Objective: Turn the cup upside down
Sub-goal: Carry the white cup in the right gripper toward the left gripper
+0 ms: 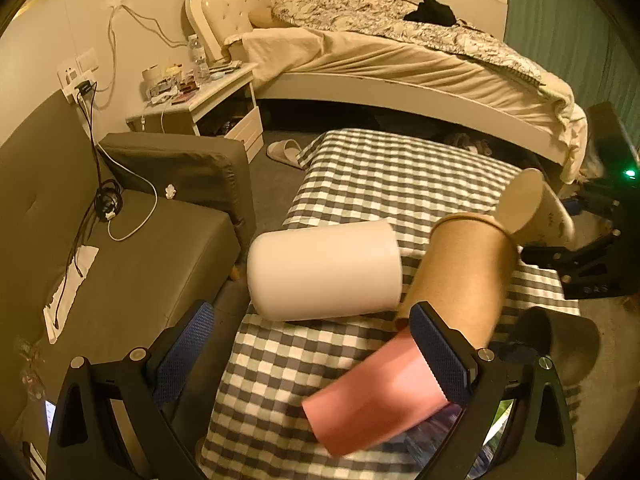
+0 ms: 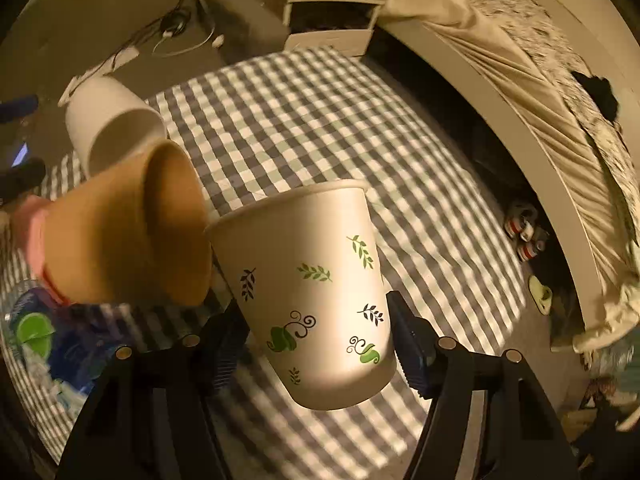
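My right gripper (image 2: 316,344) is shut on a white paper cup with leaf prints (image 2: 316,292) and holds it tilted above the checkered tablecloth (image 2: 320,120); it also shows in the left wrist view (image 1: 532,208). A brown paper cup (image 2: 132,236) lies on its side, nested with a pink cup (image 2: 34,240). A plain white cup (image 2: 108,120) lies on its side beyond them. My left gripper (image 1: 316,344) is open above the cloth; the brown cup (image 1: 464,272), pink cup (image 1: 376,400) and white cup (image 1: 324,272) lie before it.
A dark cup (image 1: 560,340) lies at the table's right edge. A grey sofa (image 1: 140,248) with cables stands left, a nightstand (image 1: 208,96) and a bed (image 1: 400,60) behind. A blue packet with a green lid (image 2: 40,336) lies at the near left.
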A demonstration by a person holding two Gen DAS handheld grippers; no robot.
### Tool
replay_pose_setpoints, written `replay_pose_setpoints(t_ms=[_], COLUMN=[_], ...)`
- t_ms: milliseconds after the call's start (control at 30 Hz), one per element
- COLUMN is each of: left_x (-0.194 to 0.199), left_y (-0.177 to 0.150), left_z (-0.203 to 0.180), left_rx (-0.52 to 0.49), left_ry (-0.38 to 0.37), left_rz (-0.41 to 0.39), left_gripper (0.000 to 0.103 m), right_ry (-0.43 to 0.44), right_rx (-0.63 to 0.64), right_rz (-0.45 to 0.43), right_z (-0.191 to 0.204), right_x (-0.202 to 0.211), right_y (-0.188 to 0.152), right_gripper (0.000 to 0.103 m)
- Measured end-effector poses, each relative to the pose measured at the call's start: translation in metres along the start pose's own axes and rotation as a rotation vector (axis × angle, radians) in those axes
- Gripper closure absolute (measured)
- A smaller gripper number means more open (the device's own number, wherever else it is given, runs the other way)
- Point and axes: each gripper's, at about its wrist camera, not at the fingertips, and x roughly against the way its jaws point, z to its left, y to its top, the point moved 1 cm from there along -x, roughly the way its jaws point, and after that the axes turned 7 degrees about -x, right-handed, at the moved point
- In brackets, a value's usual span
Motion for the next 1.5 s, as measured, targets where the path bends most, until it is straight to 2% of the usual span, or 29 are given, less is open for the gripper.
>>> replay_pose_setpoints(t_ms=[100, 233, 400, 533, 667, 833, 967, 1100, 1267, 1433, 1500], left_x=[0.021, 0.058, 0.103, 0.121, 0.129, 0.123, 0.116, 0.112, 0.11, 0.113, 0.113], left_y=[-0.001, -0.008, -0.032, -0.061, -0.094, -0.132, -0.153, -0.169, -0.177, -0.179, -0.18], left_z=[0.002, 0.008, 0.019, 0.03, 0.046, 0.067, 0.078, 0.085, 0.094, 0.083, 0.075], left_rx=[0.008, 0.016, 0.001, -0.011, -0.023, 0.026, 0.037, 0.036, 0.046, 0.015, 0.005], left_ry=[-0.02, -0.047, -0.07, -0.075, -0.026, -0.006, 0.007, 0.025, 0.036, 0.035, 0.032], left_rz=[-0.021, -0.073, -0.142, -0.16, -0.177, -0.155, -0.133, -0.116, -0.098, -0.103, -0.098], left_gripper=[0.002, 0.002, 0.002, 0.002, 0.002, 0.002, 0.002, 0.002, 0.002, 0.002, 0.002], right_ry=[-0.018, -0.032, -0.037, -0.031, 0.029, 0.04, 0.051, 0.007, -0.008, 0.006, 0.02], right_rx=[-0.029, -0.1, -0.247, -0.415, -0.598, -0.717, -0.803, -0.806, -0.817, -0.839, -0.849], right_rz=[-0.023, -0.065, -0.121, -0.145, -0.144, -0.027, 0.034, 0.049, 0.044, 0.016, 0.005], right_z=[0.002, 0.027, 0.079, 0.13, 0.167, 0.207, 0.218, 0.229, 0.235, 0.232, 0.231], right_x=[0.035, 0.088, 0.157, 0.182, 0.176, 0.128, 0.092, 0.073, 0.064, 0.059, 0.059], right_y=[-0.013, -0.032, -0.066, -0.096, -0.125, -0.15, -0.162, -0.162, -0.158, -0.16, -0.159], right_gripper=[0.038, 0.038, 0.037, 0.037, 0.037, 0.038, 0.038, 0.038, 0.037, 0.037, 0.022])
